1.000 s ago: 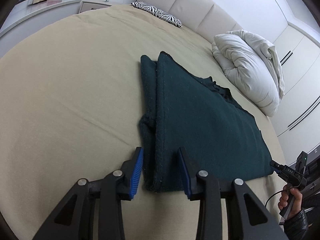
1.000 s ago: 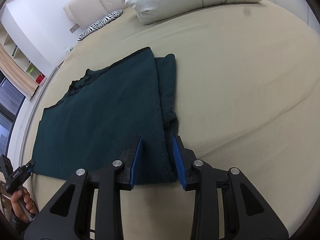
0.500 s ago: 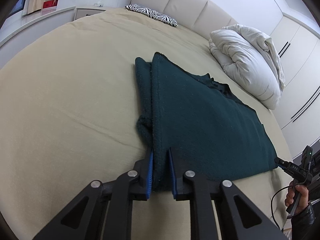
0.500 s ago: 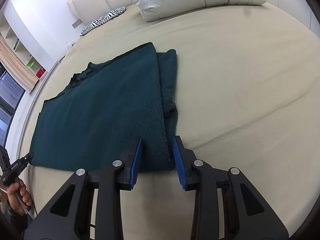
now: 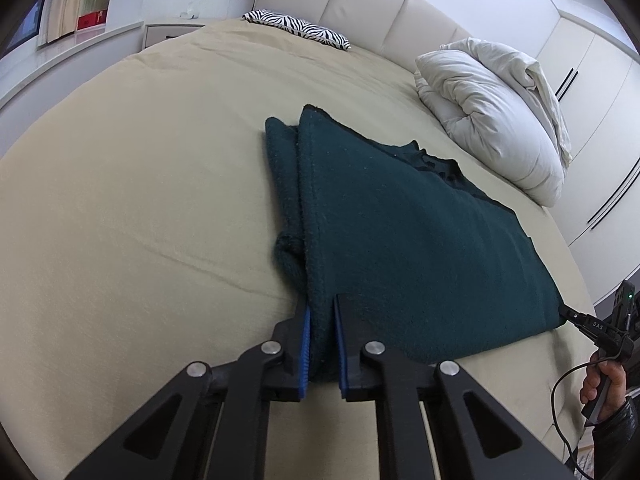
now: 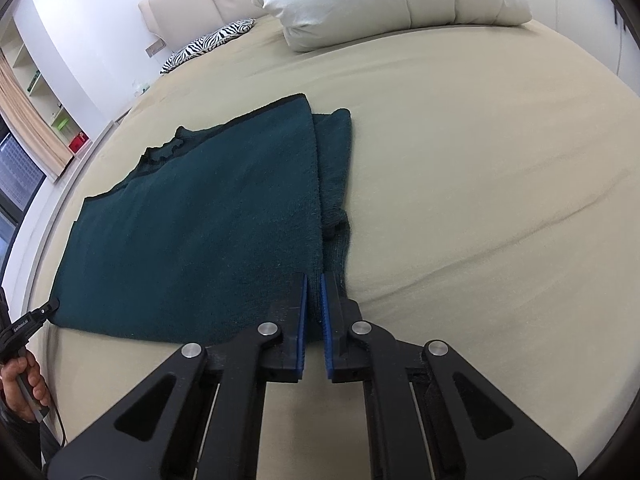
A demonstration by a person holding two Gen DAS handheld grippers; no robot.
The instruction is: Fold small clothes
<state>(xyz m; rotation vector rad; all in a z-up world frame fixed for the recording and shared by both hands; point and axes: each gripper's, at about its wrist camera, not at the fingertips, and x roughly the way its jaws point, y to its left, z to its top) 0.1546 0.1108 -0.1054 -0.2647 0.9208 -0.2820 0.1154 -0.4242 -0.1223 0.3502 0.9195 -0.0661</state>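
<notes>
— What's in view, biggest first?

— The bed (image 5: pixel 120 200) fills both frames. The sweater (image 5: pixel 420 248) lies flat at center frame in the left view, center-left in the right view, sleeves tucked under at each side edge.

— And your claws?

— Left gripper (image 5: pixel 320 344), bottom center of its frame, pinches one near corner of the sweater. Right gripper (image 6: pixel 314 320), bottom center of its own, is pressed onto the other near corner.

— Which step?

— I judge both hem corners are gripped for the crosswise fold. Next I'd lift them together, carry them toward the collar at mid-frame, and keep the edges level.
</notes>
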